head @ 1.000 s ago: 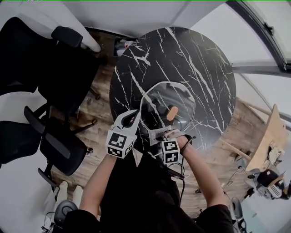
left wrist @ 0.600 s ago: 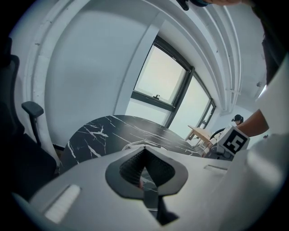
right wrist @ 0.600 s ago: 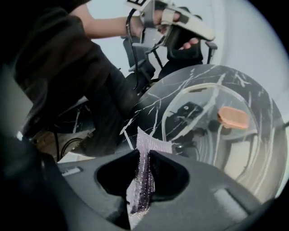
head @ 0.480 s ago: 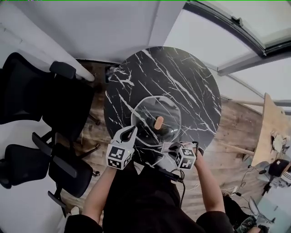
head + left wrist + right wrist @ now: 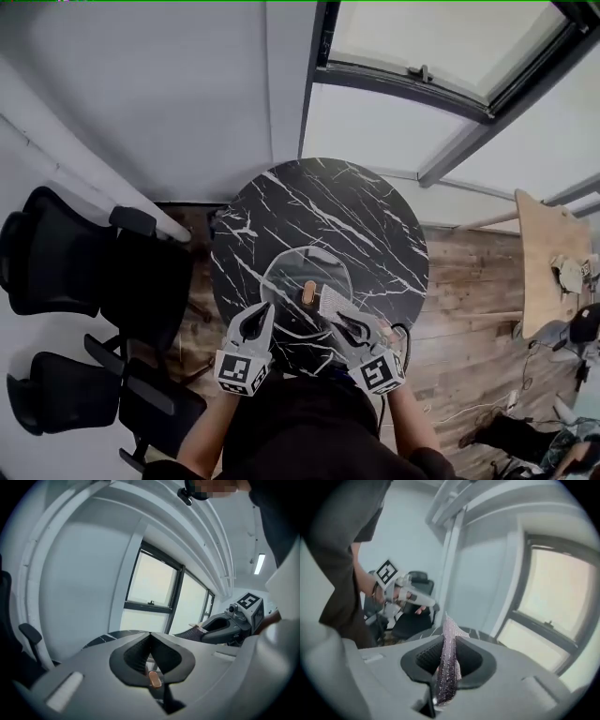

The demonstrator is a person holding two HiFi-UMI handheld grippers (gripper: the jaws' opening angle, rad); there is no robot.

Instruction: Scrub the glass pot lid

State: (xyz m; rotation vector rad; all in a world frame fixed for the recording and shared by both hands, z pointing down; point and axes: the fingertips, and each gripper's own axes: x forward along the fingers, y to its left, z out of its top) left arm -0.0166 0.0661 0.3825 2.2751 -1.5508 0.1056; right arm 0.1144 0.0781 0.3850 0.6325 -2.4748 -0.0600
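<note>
Glass pot lid in my left gripper, above the black marble desk.
The left gripper is closed on the lid's rim on my side, and the wooden knob shows on top. My right gripper is closed on a silver mesh cloth, which is just beside the knob.

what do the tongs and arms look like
The left tongs and right tongs are pale grey with black ribbed pads, each bearing a white cube with black square markers. A black cable loops at the right wrist. Dark top, forearms unsleeved.
</note>
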